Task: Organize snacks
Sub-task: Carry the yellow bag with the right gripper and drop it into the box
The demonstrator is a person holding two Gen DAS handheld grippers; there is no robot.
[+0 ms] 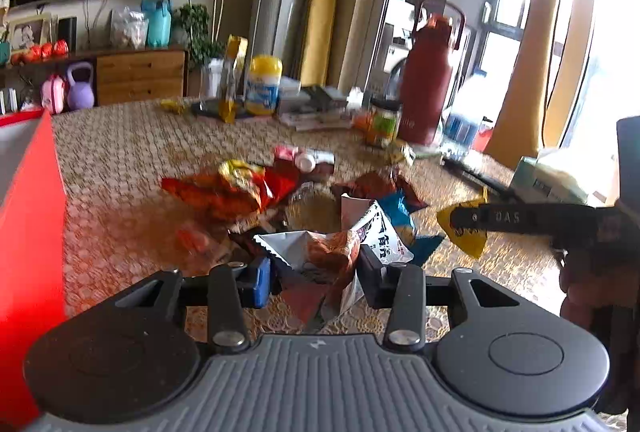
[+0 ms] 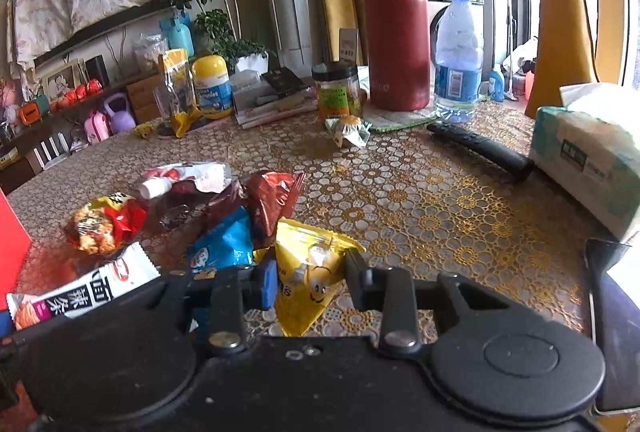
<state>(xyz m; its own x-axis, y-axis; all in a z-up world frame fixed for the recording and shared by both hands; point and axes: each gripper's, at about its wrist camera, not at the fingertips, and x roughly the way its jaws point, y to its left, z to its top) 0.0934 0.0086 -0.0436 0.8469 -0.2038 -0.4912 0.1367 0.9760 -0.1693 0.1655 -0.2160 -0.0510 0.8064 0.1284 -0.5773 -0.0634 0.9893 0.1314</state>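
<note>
White packet [image 1: 320,256] being gripped by left gripper [image 1: 316,272]; yellow packet [image 2: 312,272] being pinched by right gripper [image 2: 310,278], above snack pile [image 1: 256,192] on table [image 2: 420,192].

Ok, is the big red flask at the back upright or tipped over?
Upright. The red flask stands on its base on the table beside the water bottle, handle on top.

Left gripper [image 1: 316,272]: black linkage arms, silver pivot screws, grey ribbed housing, round black discs either side; one blue pad, one black. Right gripper [image 2: 310,278]: same build, housing black. Finger lettered "DAS" in left view.
</note>
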